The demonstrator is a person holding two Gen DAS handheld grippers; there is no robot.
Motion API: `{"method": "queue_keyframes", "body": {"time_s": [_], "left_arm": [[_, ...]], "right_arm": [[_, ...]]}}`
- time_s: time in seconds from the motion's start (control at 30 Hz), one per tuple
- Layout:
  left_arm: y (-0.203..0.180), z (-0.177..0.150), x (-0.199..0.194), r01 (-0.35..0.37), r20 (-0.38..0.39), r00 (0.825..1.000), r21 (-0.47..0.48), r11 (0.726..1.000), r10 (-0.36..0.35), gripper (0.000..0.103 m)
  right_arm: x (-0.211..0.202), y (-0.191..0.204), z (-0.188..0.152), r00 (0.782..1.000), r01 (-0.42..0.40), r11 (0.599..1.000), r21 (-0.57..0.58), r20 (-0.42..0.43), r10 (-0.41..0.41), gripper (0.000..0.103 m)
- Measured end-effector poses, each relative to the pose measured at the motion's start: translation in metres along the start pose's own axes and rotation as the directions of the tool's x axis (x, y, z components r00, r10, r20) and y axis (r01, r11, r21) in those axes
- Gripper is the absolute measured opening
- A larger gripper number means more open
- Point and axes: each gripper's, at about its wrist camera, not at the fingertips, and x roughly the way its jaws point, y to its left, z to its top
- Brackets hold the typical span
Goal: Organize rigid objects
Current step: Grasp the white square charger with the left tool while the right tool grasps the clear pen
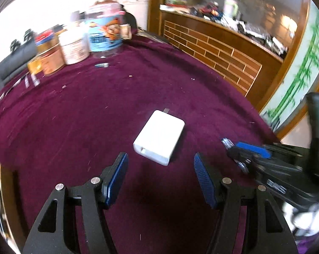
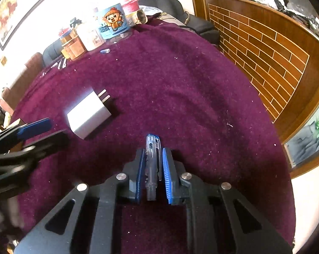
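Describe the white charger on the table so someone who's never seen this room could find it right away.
Start at the big table covered in dark purple cloth, with jars and tins crowded at its far edge. The white charger lies alone in the open middle, just ahead of the left gripper. It is the only plain white block there, with two metal prongs sticking out of one end.

A purple-clothed table (image 2: 180, 80) stands before a brick-patterned wooden counter (image 2: 261, 48) and dark sofa (image 2: 53, 50).
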Motion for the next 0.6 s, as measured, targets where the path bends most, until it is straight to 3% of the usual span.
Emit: {"method": "queue_keyframes", "body": {"time_s": [0.27, 0.33, 0.47, 0.6], "left_arm": [[-0.008, 0.019, 0.054, -0.061, -0.072, 0.995, 0.079, 0.995, 0.066, 0.059], [-0.012, 0.019, 0.054, -0.070, -0.045, 0.996, 0.087, 0.994, 0.074, 0.059], [-0.007, 0.018, 0.047, -0.028, -0.064, 0.997, 0.056, 0.998, 0.032, 0.043], [0.007, 0.010, 0.029, -0.003, -0.042, 0.999, -0.004, 1.000, 0.003, 0.040]], "right_arm": [[0.003, 0.001, 0.002, 1.000, -0.012, 1.000, -0.003, -0.001, 0.012, 0.016], [0.003, 0.002, 0.002, 1.000, -0.009, 1.000, -0.005, -0.002, 0.009, 0.016], [0.004, 0.006, 0.003, 1.000, 0.010, 1.000, -0.021, -0.003, -0.010, 0.014], [-0.001, 0.014, 0.000, 1.000, 0.018, 0.999, -0.045, 0.001, -0.018, 0.013]]}}
